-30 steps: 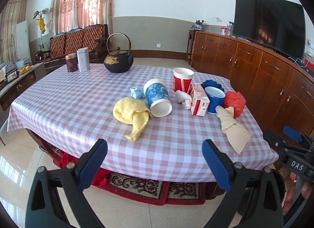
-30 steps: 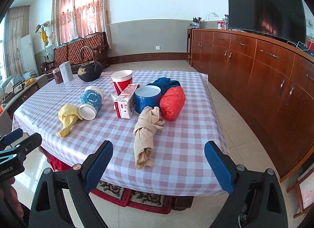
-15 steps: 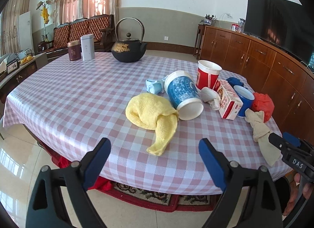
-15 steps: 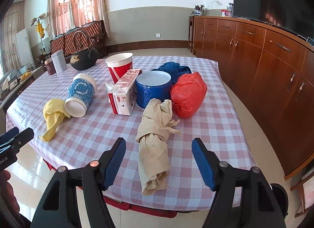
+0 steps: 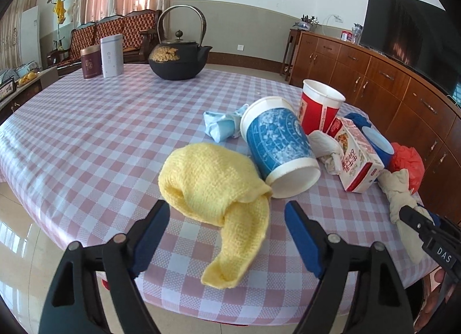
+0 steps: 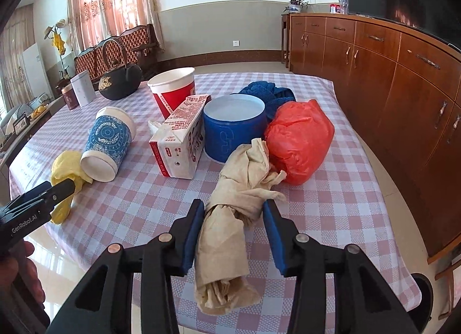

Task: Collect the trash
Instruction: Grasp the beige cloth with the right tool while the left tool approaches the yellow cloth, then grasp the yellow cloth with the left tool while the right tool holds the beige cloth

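A yellow cloth point(image 5: 219, 187) lies on the checked table near its front edge; my left gripper point(image 5: 227, 213) is open with its jaws on either side of the cloth's hanging tail. A beige crumpled paper bag point(image 6: 233, 218) lies between the jaws of my right gripper point(image 6: 233, 213), which is partly closed around it with a small gap on the right side. Behind lie a tipped blue-patterned cup point(image 5: 279, 146), a red cup point(image 5: 317, 109), a carton point(image 6: 181, 144), a blue tub point(image 6: 233, 129), a red plastic bag point(image 6: 299, 141) and a light blue wrapper point(image 5: 222, 126).
A black iron teapot point(image 5: 175, 60) and two tins point(image 5: 100, 57) stand at the far side of the table point(image 5: 86, 121). A blue cloth point(image 6: 268, 92) lies behind the tub. Wooden cabinets point(image 6: 389, 75) run along the right wall. A dark bin rim point(image 6: 423, 290) shows at lower right.
Both grippers moved forward to the table edge. The left now straddles the yellow cloth's tail. The right narrowed its jaws around the beige paper bag.
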A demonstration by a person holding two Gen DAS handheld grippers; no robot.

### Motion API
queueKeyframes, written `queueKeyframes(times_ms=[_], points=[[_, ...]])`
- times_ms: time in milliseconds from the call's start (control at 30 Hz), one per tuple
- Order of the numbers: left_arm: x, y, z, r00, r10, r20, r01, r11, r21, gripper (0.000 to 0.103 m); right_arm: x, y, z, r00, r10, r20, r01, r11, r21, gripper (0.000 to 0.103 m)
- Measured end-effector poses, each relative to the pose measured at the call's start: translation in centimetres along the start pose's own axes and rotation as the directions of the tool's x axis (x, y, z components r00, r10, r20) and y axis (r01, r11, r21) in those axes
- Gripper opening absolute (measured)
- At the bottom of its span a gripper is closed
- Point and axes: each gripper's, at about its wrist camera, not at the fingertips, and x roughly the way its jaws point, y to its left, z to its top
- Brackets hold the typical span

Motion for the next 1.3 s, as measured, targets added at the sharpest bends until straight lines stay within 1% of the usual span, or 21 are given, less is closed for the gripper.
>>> queueKeyframes(times_ms=[100,133,167,200,233,267,333,367,433,467,533,700,1000,1300], points=[[0.9,0.5,0.1,1.000,-0.002,-0.014,0.002,1.000,-0.012,0.076,0.0,0.2,-0.3,1.000,0.003,0.004,-0.003,1.000,-0.006,0.045],[1.2,0.7,0.1,1.000,-0.005,-0.018,0.005,1.000,-0.018,0.072,-0.1,0.2,-0.3,1.000,0.007,0.007,-0.007,1.000,-0.002,0.043],[1.4,0.9,0.1,1.000,-0.011,-0.024,0.010,1.000,-0.024,0.069,-0.1,0.2,-0.2,1.000,0.015,0.008,-0.015,1.000,0.004,0.034],[1.6,1.0,0.0,0.999,-0.023,-0.030,0.022,0.999,-0.031,0.063,-0.1,0.1,-0.2,1.000,0.023,0.009,-0.024,1.000,0.009,0.030],[1.6,1.1,0.0,0.999,-0.027,-0.029,0.026,0.999,-0.032,0.058,-0.2,0.1,-0.1,1.000,0.027,0.014,-0.028,1.000,0.014,0.029],[1.4,1.1,0.0,0.999,-0.028,-0.026,0.027,0.999,-0.030,0.056,-0.2,0.1,0.0,0.999,0.030,0.016,-0.031,0.999,0.017,0.026],[1.2,1.1,-0.1,0.999,-0.035,-0.023,0.035,0.999,-0.033,0.048,-0.4,0.0,0.0,0.999,0.037,0.021,-0.038,0.999,0.025,0.025],[0.9,1.2,-0.2,0.999,-0.038,-0.019,0.038,0.999,-0.035,0.046,-0.6,0.0,0.0,0.999,0.037,0.025,-0.038,0.999,0.027,0.024],[0.4,1.3,-0.2,0.999,-0.047,-0.015,0.046,0.998,-0.041,0.038,-1.1,-0.1,0.0,0.999,0.041,0.034,-0.042,0.999,0.029,0.024],[0.0,1.4,-0.3,0.999,-0.050,-0.009,0.049,0.998,-0.043,0.036,-1.3,-0.1,0.0,0.998,0.040,0.039,-0.041,0.999,0.029,0.023],[-0.6,1.4,-0.4,0.999,-0.051,-0.002,0.051,0.998,-0.041,0.024,-2.0,-0.2,0.0,0.998,0.042,0.049,-0.044,0.999,0.030,0.023],[-2.0,1.2,-0.8,0.999,-0.050,0.006,0.050,0.998,-0.030,0.023,-3.6,-0.7,-0.2,0.997,0.036,0.064,-0.039,0.999,0.038,0.023],[-4.0,-0.3,-0.9,0.993,-0.113,0.033,0.113,0.994,0.002,0.017,-5.7,-1.8,-0.9,0.997,0.019,0.079,-0.024,0.998,0.053,0.023],[-6.3,-2.5,-1.3,0.985,-0.160,0.064,0.158,0.987,0.029,0.017,-7.8,-3.4,-1.3,0.995,-0.005,0.101,-0.003,0.997,0.072,0.023]])
